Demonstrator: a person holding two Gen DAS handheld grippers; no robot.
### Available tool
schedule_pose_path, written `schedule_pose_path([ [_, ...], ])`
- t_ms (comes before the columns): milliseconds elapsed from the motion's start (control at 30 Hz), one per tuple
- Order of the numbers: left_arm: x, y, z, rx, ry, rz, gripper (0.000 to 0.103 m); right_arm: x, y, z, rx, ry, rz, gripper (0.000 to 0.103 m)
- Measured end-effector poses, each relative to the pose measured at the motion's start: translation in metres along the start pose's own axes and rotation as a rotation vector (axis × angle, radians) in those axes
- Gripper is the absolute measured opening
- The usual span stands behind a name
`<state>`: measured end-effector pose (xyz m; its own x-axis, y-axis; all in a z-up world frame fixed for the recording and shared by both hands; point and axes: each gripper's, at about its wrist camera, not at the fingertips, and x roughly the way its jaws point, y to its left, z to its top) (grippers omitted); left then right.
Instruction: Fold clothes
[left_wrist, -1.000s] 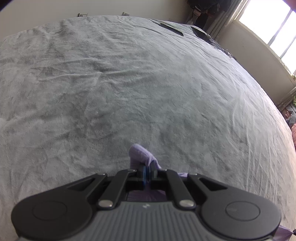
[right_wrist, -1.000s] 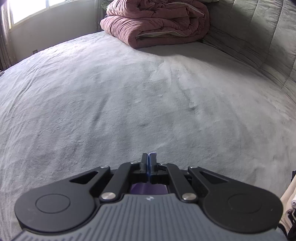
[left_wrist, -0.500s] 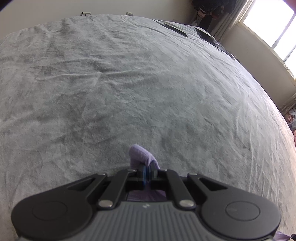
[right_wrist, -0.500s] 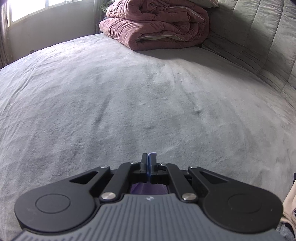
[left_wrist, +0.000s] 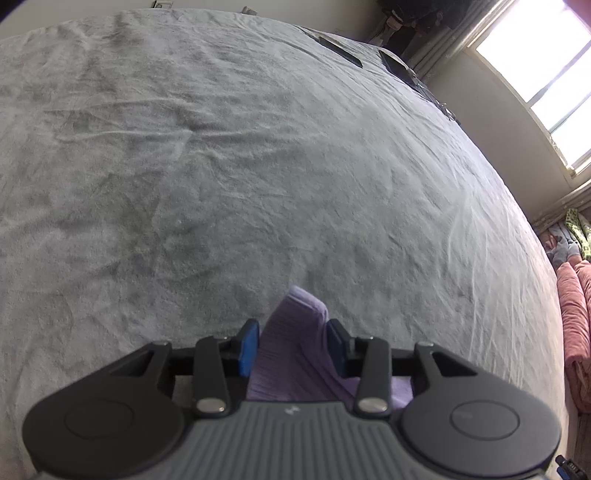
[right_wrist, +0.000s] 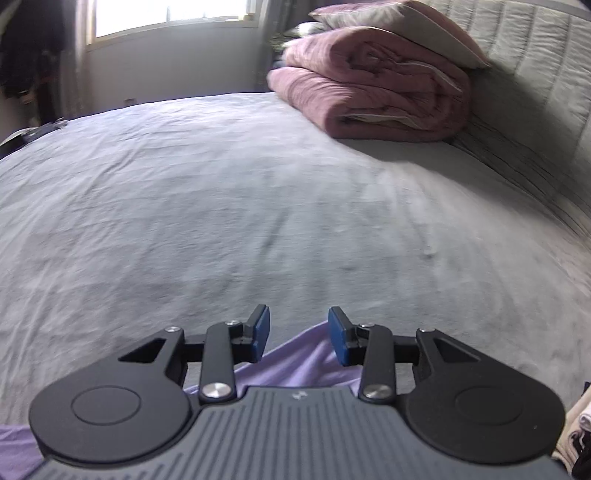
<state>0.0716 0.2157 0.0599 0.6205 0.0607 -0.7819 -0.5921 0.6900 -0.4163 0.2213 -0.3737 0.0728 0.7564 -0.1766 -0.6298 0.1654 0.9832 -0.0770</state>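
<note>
A lilac garment (left_wrist: 295, 354) lies on the grey bed (left_wrist: 258, 166). In the left wrist view a fold of it stands up between the fingers of my left gripper (left_wrist: 293, 338), whose jaws are open with the cloth loose between them. In the right wrist view my right gripper (right_wrist: 298, 330) is open above the garment's edge (right_wrist: 303, 363), which lies flat on the bed (right_wrist: 221, 221) below the fingers. More lilac cloth shows at the lower left of that view.
A folded pink quilt (right_wrist: 373, 96) with a pillow on top sits at the head of the bed by the padded headboard (right_wrist: 535, 92). Dark flat items (left_wrist: 341, 51) lie at the bed's far edge. Windows lie beyond the bed. Pale clothes (right_wrist: 580, 435) show at the lower right.
Both grippers were shut on the lilac cloth and have now opened. The cloth has dropped from the right fingers onto the bed. The right view has swung to the left.
</note>
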Motion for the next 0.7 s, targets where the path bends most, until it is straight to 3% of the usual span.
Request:
schedule_pose_path([
  [233, -0.007, 0.012, 0.005, -0.039, 0.011, -0.042, 0.046, -0.067, 0.126, -0.031, -0.532, -0.116, 0.443, 0.039],
  [367, -0.001, 0.010, -0.001, -0.026, 0.057, -0.086, 0.047, -0.083, 0.178, -0.046, -0.720, -0.114, 0.613, 0.032],
  [600, 0.005, 0.006, -0.008, 0.011, 0.094, -0.108, 0.045, -0.076, 0.229, -0.058, -0.927, -0.017, 0.777, 0.032],
  [700, 0.002, 0.001, -0.011, 0.060, 0.076, -0.078, 0.033, -0.074, 0.244, -0.063, -0.999, 0.007, 0.793, 0.032],
])
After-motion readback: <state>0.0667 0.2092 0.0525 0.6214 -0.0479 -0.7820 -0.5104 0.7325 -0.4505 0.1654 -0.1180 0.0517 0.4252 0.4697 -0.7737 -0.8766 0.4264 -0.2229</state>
